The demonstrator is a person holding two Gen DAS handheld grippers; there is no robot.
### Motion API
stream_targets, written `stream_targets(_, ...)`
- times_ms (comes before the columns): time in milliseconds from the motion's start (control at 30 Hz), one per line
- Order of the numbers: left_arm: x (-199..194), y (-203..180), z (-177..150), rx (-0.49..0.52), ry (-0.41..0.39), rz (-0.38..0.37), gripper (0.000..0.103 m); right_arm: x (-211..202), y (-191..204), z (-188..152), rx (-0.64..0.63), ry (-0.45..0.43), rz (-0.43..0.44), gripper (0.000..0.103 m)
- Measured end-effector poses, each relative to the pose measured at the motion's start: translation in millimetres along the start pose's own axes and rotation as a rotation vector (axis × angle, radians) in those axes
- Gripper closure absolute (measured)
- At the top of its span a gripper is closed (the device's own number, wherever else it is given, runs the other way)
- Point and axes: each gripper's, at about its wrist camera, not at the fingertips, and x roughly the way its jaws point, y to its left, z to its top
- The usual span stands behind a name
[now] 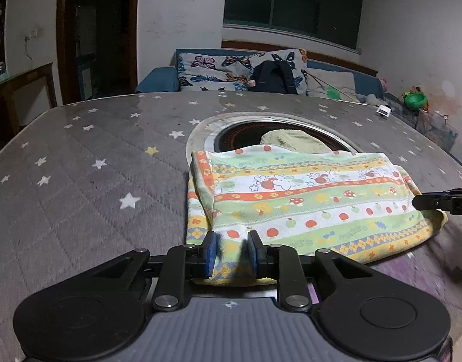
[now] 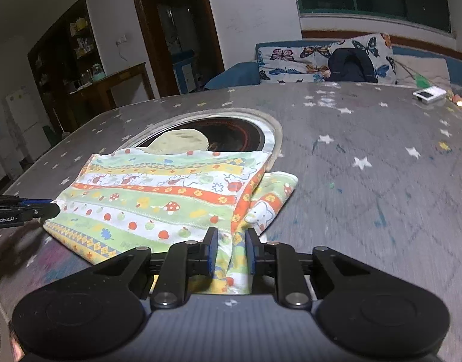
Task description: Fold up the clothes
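A patterned cloth (image 1: 309, 199) with green, orange and yellow stripes, mushrooms and apples lies folded on the grey star-print table (image 1: 95, 181). My left gripper (image 1: 232, 252) is shut on its near left corner, with fabric bunched between the blue pads. My right gripper (image 2: 231, 252) is shut on the cloth's (image 2: 158, 193) near right corner. The right gripper's fingertips show at the right edge of the left wrist view (image 1: 423, 202); the left gripper's tips show at the left edge of the right wrist view (image 2: 47, 209). A lower layer of the cloth sticks out to the right.
A round black inset burner (image 1: 246, 134) with a metal rim sits in the table behind the cloth, with a pale cloth (image 1: 294, 140) on it. A small white device (image 2: 428, 94) lies far right. A sofa with a butterfly pillow (image 1: 224, 71) and a black bag stands beyond.
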Motion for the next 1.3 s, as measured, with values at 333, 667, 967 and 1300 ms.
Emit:
stream_targets(333, 26.2, 7.1, 19.2, -0.017, -0.018, 0.061, 0.076, 29.2, -4.0, 18.6, 0.007, -0.024, -0.011, 0.080)
stream_targets(667, 20.7, 13.6, 16.7, -0.040, -0.030, 0.084, 0.064, 20.7, -13.7, 15.8, 0.006, -0.042, -0.012, 0.064)
stream_targets(967, 13.7, 38.5, 14.3, -0.090, -0.065, 0.164, 0.047, 6.8, -42.5, 16.3, 0.031, -0.069, -0.125, 0.050)
stream_targets(1300, 27.9, 75.1, 12.8, -0.176, -0.038, 0.264, 0.025, 14.6, -67.2, 24.3, 0.051, -0.076, -0.270, 0.041)
